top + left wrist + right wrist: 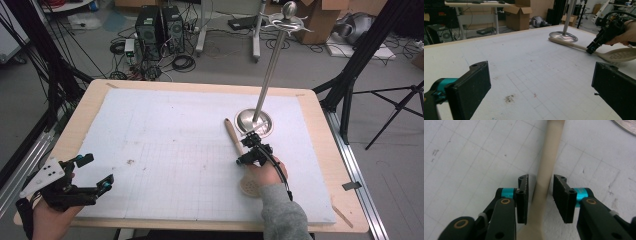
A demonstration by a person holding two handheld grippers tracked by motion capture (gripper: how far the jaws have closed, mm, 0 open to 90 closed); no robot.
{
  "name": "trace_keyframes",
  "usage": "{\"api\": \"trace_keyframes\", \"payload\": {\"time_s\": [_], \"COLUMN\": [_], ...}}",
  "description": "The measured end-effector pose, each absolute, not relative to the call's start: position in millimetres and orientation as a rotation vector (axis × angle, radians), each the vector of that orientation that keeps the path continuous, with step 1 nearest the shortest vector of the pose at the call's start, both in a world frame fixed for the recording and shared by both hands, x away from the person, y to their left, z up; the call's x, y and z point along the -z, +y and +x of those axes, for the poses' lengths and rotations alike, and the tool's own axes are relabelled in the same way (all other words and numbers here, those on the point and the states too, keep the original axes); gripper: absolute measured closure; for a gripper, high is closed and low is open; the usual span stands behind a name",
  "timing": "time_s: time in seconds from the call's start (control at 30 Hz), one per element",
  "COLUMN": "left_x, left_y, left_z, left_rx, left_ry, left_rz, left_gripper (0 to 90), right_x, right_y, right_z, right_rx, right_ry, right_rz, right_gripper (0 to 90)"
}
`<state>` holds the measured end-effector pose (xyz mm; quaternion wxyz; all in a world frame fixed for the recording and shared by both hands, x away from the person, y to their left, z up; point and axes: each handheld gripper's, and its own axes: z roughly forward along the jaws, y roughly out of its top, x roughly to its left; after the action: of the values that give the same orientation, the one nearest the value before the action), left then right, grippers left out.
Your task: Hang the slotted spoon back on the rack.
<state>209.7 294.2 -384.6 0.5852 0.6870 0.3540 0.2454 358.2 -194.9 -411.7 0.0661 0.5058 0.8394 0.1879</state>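
Beige slotted spoon of wood-like material, flat on the white gridded foam mat, right of the mat's middle; handle end just beside the round polished metal base of an upright steel pole stand, perforated bowl toward the person's edge of the table. Handle straddled by the black two-jaw right gripper, pointed down from the right hand; jaws narrowed to a small gap on either side of the handle, pads near but not visibly pressing; no grip shown. Black left gripper with grey three-cornered plate, held in the left hand at the mat's near left corner, well apart from the spoon; jaws spread wide, nothing between them but bare mat and a small dark stain. Mat on a light wooden tabletop. Beyond the table: grey floor with black cables, two black computer towers, brown cardboard boxes.
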Motion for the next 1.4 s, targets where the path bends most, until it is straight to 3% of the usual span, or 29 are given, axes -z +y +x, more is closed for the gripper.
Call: {"api": "trace_keyframes", "payload": {"time_s": [0.47,1.4], "left_x": [384.8,384.8], "left_y": [295.2,293.8], "left_z": [210.2,211.7], "left_rx": [-0.569,-0.556], "left_ry": [0.829,0.820], "left_rz": [1.605,1.603], "left_gripper": [2.4,2.4], "right_x": [411.6,385.4], "right_y": [-199.0,-232.6], "right_z": [358.0,342.7], "right_rx": [-0.572,-0.980], "right_ry": [2.534,2.544], "right_rz": [1.562,1.401], "right_gripper": [78.2,78.4]}}
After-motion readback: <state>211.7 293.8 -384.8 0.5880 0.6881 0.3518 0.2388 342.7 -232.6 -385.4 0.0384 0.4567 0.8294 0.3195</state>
